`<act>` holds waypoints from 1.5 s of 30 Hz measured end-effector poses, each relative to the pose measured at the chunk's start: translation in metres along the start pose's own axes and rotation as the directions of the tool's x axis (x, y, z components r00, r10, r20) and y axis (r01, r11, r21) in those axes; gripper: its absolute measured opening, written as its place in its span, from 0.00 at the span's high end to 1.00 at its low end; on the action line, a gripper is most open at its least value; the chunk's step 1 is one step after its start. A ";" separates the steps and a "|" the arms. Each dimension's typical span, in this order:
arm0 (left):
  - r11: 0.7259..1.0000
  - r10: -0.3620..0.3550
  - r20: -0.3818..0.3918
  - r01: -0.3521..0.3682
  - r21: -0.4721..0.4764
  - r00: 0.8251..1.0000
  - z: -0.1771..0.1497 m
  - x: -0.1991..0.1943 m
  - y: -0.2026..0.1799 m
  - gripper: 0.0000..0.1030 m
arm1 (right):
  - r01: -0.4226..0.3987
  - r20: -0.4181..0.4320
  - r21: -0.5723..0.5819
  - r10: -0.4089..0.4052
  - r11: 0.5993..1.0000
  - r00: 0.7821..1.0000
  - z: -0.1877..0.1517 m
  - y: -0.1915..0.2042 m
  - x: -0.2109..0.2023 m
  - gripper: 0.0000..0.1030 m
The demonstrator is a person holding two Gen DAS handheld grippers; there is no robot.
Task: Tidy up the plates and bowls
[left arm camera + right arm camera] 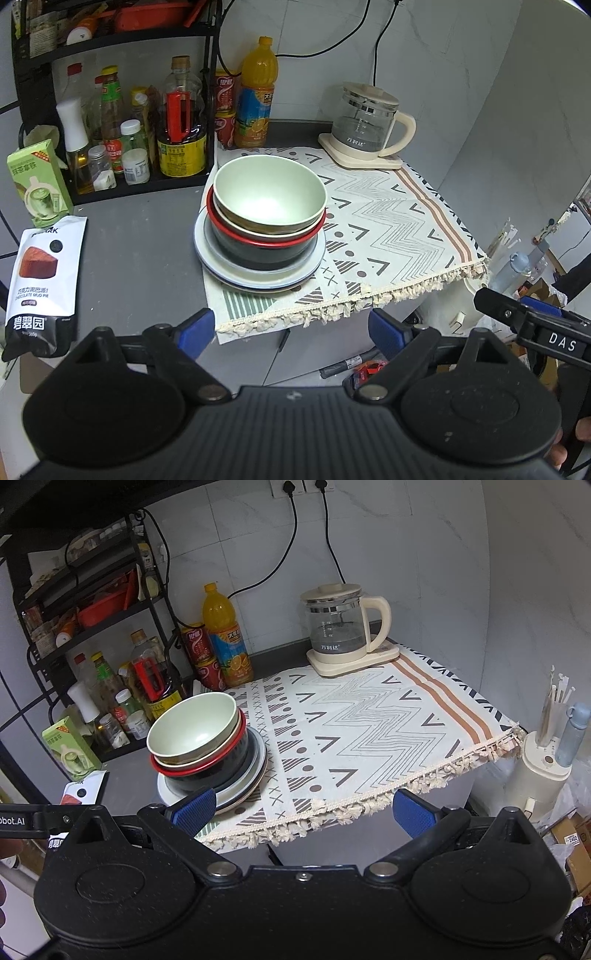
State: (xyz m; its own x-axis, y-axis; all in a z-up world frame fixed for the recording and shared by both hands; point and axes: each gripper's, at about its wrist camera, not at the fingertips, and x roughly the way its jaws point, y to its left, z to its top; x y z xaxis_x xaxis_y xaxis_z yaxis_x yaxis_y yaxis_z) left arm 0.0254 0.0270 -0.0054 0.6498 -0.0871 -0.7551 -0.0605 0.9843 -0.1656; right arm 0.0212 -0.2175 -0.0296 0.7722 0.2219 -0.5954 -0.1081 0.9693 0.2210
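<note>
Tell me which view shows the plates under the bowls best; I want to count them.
The left wrist view: the plates face the camera with their stacked front rims unobstructed. In the right wrist view, the plates are partly hidden behind a blue finger, so only their right edge shows.

"CHOCOLATE MUD PIE" on snack pouch point(42, 280), "DAS" on right gripper point(562, 345), "2402" on cardboard box point(573, 839).

Left gripper point(291, 332): jaws spread wide, holding nothing, blue pads point(195, 330) facing inward.
Right gripper point(304, 812): jaws likewise apart and unloaded, seen beside the left one.
</note>
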 end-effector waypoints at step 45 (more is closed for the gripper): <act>1.000 -0.013 0.018 0.013 -0.025 1.000 -0.011 -0.010 -0.007 0.13 | 0.020 0.008 -0.029 -0.020 0.999 1.000 -0.007 -0.003 -0.014 0.00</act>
State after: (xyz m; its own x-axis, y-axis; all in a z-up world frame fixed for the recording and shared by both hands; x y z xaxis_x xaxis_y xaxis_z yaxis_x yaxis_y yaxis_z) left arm 0.0107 0.0197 -0.0035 0.6643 -0.0968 -0.7412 -0.0706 0.9790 -0.1912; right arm 0.0059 -0.2230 -0.0272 0.7790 0.2021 -0.5936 -0.1106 0.9761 0.1871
